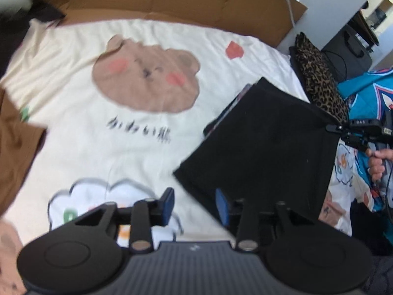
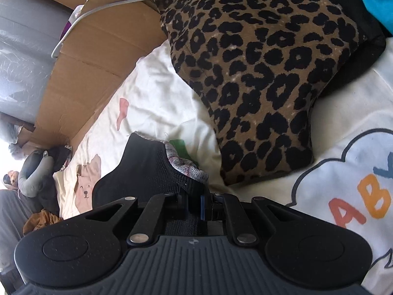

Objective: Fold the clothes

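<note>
Left gripper nearest, fingers spread, empty, hovering at black garment's near edge. Right gripper pinching garment's far right corner. Garment lifted off bear-print sheet, long axis near-left to far-right. Judgement: keep corner taut, catch near edge squarely. Leopard-print cushion beyond.

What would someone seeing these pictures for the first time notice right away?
Probably the black garment, lifted over the cream bedsheet with one corner pinched in the right gripper, while the left gripper hangs open beside its near edge. Next, the big brown bear face printed mid-sheet, and the leopard-print cushion lying just past the right gripper.
</note>
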Demonstrator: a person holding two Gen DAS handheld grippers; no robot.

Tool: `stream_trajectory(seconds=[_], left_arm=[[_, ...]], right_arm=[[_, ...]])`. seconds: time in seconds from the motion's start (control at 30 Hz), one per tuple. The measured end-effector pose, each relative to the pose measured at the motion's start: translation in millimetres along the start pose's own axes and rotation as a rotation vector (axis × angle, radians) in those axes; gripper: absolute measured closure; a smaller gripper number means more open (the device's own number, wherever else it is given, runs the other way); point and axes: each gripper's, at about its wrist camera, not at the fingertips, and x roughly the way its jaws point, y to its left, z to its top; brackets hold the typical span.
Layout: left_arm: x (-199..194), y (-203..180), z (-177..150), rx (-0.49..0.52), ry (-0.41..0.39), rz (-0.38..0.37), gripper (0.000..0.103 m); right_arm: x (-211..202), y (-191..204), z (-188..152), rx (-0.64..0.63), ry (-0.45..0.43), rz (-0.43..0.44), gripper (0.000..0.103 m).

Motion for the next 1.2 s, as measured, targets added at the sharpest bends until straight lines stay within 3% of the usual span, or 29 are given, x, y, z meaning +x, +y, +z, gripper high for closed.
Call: stream_trajectory(seconds=[0.13,0.27,0.4,0.57,0.67,0.9,1.13,1.17,1.2], left_arm=[[17,-12,30,0.025,0.009,-0.013,0.057],[42,-33,62,0.097,0.002,-0.021,0.047],[65,-61,89,0.182,0.007,-0.061,0.044],[90,-88,109,0.272,0.026,-0.091,0.042],[104,-96,117,0.306,0.052,-0.102,0.042],[124,-104,129,0.39,0.118,-0.121,0.033],[150,-98,135,0.374,0.185,-0.136,0.032],[152,-96,134,0.365,0.189,-0.144,0.031],[154,-95,134,0.357,0.193,-0.152,0.031]], right_arm=[[-3,-11,4,0.036,-0.003,-0.018,0.096],[-1,-29,-5,0.107,-0.033,0.006,0.093],[1,-46,-17,0.174,-0.061,0.036,0.074],[-1,-54,-40,0.176,-0.048,0.088,0.072],[-3,-58,-52,0.183,-0.044,0.119,0.066],[0,-62,-87,0.211,-0.028,0.156,0.066],[12,-52,-115,0.249,-0.042,0.218,0.067],[12,-51,-116,0.251,-0.042,0.216,0.069],[12,-50,-116,0.253,-0.042,0.214,0.08]])
